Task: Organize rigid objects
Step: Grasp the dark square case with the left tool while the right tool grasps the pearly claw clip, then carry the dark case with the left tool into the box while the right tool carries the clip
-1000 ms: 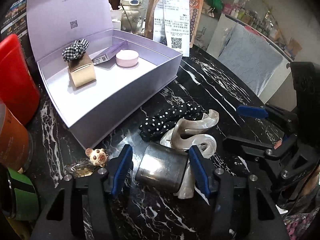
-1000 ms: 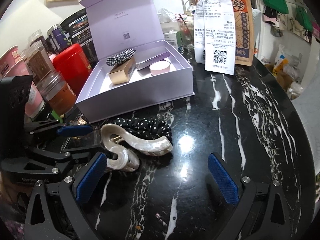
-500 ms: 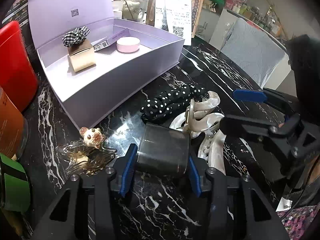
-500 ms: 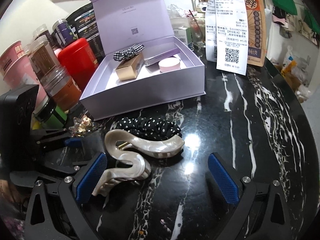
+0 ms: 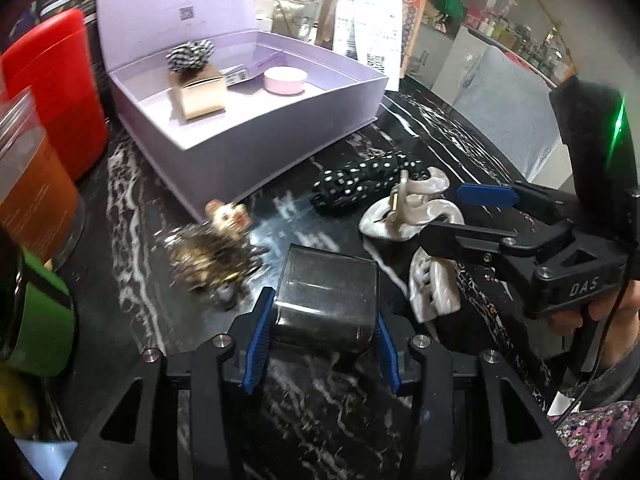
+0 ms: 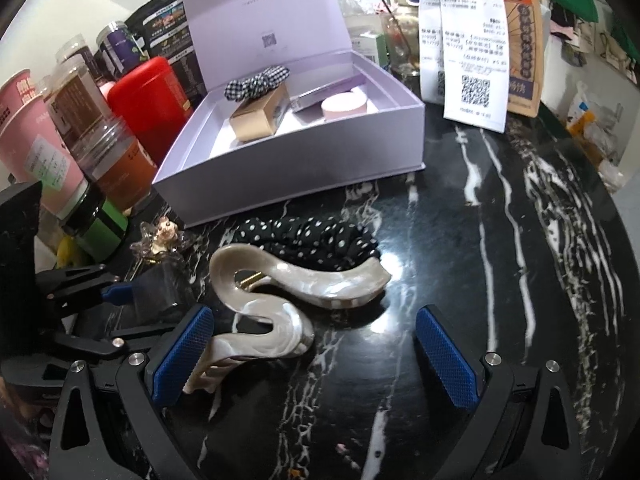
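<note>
My left gripper (image 5: 324, 344) is shut on a dark smoky translucent box (image 5: 326, 300), held just above the black marble table; the box also shows in the right wrist view (image 6: 160, 284). My right gripper (image 6: 316, 356) is open and empty over a pearly wavy hair claw (image 6: 280, 300), which also shows in the left wrist view (image 5: 416, 216). A black polka-dot scrunchie (image 6: 308, 240) lies behind the claw. The open lilac gift box (image 6: 296, 168) holds a gold box with a gingham bow (image 6: 258, 116) and a pink round tin (image 6: 344, 106).
A small clear clip with a mouse figure (image 5: 224, 232) lies by the lilac box's corner. A red canister (image 6: 148, 100), jars (image 6: 108, 152) and a green-banded jar (image 6: 100, 224) crowd the left. Receipts on a paper bag (image 6: 472, 40) stand at the back.
My left gripper closed on the dark box and lifted it, moving nearer the lilac box. My right gripper drew closer to the pearly claw, still open.
</note>
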Demonstrator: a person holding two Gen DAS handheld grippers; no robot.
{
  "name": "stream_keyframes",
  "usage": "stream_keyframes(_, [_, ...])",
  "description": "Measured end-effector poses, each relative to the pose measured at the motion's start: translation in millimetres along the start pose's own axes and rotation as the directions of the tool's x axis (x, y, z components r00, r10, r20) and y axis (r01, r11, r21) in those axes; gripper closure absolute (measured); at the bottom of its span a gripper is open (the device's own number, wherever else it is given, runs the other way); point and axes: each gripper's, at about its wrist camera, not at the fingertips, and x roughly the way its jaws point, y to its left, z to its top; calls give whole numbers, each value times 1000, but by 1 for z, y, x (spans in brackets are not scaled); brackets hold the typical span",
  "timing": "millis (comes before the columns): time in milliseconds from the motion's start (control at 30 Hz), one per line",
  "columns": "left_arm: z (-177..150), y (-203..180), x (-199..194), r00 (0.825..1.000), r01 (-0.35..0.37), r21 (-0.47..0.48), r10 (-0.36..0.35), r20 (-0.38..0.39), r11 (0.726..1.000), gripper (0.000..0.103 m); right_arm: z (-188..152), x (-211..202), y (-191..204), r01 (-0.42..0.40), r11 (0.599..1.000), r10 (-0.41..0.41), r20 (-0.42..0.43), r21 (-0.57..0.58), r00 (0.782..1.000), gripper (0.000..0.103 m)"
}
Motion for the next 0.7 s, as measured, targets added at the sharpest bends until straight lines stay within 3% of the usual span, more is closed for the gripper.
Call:
stream_keyframes(367, [-8,14,-8,1000,-8,-57,9,19,998,58,2,14,14,14,1000,-14,7,-21,1000,0])
stream_keyframes(567, [-8,13,-7,1000,-16,-60,17,22,998,58,0,21,20,82,996,-82,-2,-41,997,0])
stream_keyframes(600, [-8,13,-7,1000,-17,-61,18,22,998,58,0,21,20,86,996,-86,2,-39,996,1])
stream_keyframes(667, [-8,13,-7,1000,-19,-64,20,23,998,58,-2,19,20,102,994,-102,10,-45,995,17])
stream_keyframes(700, [-9,13,-7,999,-20,-66,21,24,998,58,-2,18,21,103,994,-102,10,-49,995,20])
